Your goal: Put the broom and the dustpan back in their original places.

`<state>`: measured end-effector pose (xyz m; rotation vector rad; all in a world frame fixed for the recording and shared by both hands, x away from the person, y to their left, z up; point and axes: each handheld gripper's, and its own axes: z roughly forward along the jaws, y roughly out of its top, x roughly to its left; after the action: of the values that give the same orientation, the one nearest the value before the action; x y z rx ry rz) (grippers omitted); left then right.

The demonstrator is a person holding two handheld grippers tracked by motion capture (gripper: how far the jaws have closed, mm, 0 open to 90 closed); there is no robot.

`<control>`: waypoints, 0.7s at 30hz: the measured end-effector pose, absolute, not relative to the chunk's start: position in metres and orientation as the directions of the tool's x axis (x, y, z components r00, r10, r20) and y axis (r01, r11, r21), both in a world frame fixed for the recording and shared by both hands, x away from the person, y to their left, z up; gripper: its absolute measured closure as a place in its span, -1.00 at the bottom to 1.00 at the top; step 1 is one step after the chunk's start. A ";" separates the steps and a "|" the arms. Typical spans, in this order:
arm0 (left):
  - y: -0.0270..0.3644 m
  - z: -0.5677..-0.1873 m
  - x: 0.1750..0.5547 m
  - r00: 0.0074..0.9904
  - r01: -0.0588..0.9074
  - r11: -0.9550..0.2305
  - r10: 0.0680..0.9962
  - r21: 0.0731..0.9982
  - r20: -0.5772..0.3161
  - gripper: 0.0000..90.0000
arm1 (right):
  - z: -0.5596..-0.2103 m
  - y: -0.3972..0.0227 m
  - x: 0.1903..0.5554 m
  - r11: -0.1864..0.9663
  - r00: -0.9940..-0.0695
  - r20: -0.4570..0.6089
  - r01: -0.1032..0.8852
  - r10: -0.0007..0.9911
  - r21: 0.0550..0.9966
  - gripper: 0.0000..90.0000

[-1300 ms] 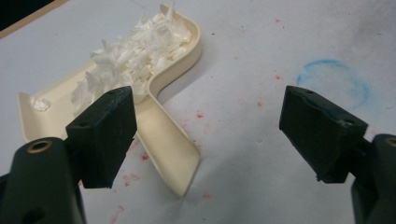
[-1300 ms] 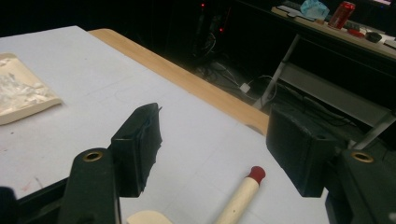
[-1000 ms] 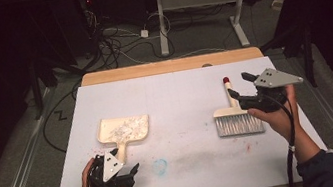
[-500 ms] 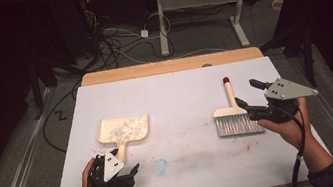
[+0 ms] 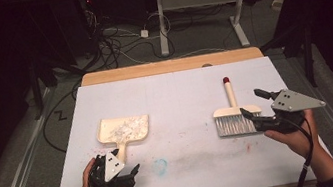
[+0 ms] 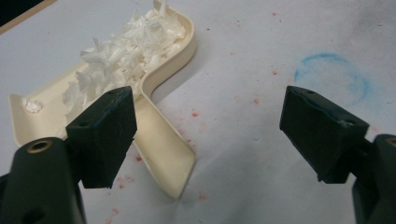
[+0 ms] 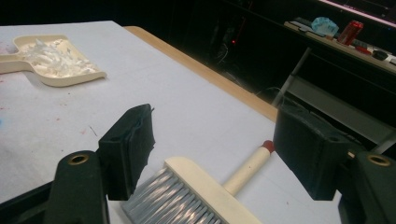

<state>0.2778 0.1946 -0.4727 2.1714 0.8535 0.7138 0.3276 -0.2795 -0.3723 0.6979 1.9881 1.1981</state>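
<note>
A cream dustpan (image 5: 123, 129) holding white paper shreds (image 6: 126, 51) lies on the left of the white table cover (image 5: 174, 92). My left gripper (image 5: 129, 173) rests just beside the pan's handle (image 6: 166, 154). It is open, and its left jaw stands next to the handle without touching it. A cream hand brush (image 5: 235, 118) with grey bristles and a red-tipped handle (image 7: 267, 145) lies flat at the right. My right gripper (image 5: 252, 101) hovers at the brush's right side. Its jaws have just been opening and stand wide, with the brush (image 7: 201, 191) low between them, untouched.
A faint blue ring (image 5: 160, 165) and red specks mark the cover near the front. The wooden table edge (image 5: 170, 66) shows at the back. Beyond it are floor cables (image 5: 115, 41) and desk legs (image 5: 238, 16). A red can (image 7: 350, 31) sits on a far shelf.
My right gripper has drawn away from the brush, to the right and toward the near edge, with its jaws a little wider. The brush, the dustpan and my left gripper have stayed put.
</note>
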 end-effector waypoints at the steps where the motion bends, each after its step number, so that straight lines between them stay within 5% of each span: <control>1: 0.195 -0.473 0.278 0.634 0.359 -0.548 0.738 0.755 0.234 -0.60 | -0.373 -0.281 0.326 0.425 -0.609 -0.288 0.089 0.739 0.901 -0.35; 21: 0.193 -0.473 0.281 0.640 0.356 -0.551 0.732 0.755 0.234 -0.60 | -0.411 -0.301 0.305 0.461 -0.585 -0.312 0.121 0.749 0.879 -0.41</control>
<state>0.2805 0.1927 -0.4730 2.1744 0.8438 0.7097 0.3049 -0.3011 -0.4112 0.7228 2.0003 1.1274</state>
